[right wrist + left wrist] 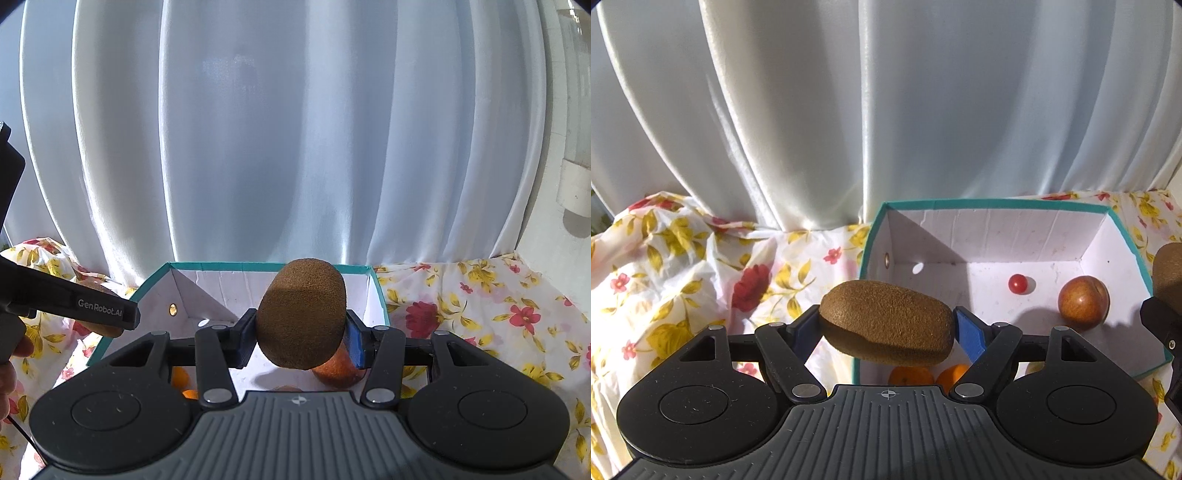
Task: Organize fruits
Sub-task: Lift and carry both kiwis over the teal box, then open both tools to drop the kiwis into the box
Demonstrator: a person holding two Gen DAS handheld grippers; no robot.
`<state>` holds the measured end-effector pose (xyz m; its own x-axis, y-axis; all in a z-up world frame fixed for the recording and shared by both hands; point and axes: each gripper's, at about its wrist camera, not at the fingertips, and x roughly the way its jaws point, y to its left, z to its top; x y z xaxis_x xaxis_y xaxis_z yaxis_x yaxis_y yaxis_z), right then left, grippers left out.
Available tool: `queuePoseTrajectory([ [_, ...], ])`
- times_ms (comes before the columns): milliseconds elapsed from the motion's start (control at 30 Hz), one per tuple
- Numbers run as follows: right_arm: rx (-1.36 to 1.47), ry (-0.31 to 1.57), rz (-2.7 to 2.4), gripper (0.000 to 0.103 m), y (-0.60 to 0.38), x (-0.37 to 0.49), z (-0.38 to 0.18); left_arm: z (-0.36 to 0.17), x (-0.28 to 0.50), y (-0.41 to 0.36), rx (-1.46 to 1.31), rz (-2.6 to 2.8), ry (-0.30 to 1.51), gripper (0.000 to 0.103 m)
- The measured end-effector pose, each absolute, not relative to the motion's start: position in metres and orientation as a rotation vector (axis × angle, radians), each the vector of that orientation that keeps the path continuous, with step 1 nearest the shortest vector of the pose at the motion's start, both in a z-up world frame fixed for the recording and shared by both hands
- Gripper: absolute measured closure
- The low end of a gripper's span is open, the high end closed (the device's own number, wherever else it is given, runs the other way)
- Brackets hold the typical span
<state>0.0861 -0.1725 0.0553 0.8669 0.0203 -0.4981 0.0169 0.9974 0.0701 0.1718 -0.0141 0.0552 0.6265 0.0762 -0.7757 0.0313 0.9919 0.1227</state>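
Both grippers carrying kiwis to box: left gripper clamps kiwi over box's left edge; right gripper clamps 2nd kiwi above box. Next: lower, open jaws w/o hitting apple.

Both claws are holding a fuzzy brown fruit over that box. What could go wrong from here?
1. The left gripper pinches its kiwi lengthwise by the ends, so it may slip or swivel out.
2. This kiwi hangs above the box's left wall, not clearly inside; dropped now, it might land on the floral cloth.
3. The right gripper's kiwi hangs over fruit already in the box, probably the apple, and could bruise it.
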Motion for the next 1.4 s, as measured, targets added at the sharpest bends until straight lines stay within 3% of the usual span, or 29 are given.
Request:
queuePoseTrajectory([
  [500, 0.052, 0.647, -0.002, 0.055, -0.171, 0.111, 0.016, 0.020, 0.188, -0.027, 0.179, 0.010, 0.979, 0.023],
  [1133, 0.024, 0.707, -0.004, 0.054, -0.164, 0.117, -0.002, 0.014, 0.192, -0.026, 0.189, 0.019, 0.995, 0.022],
  [1200, 0.026, 0.694, -0.011, 0.052, -0.164, 0.116, -0.001, 0.014, 0.194, -0.026, 0.191, 0.015, 1.005, 0.019],
  [1400, 0.016, 0.596, -0.046, 0.023, -0.163, 0.104, 0.015, 0.019, 0.192, -0.022, 0.184, 0.045, 0.987, 0.017],
])
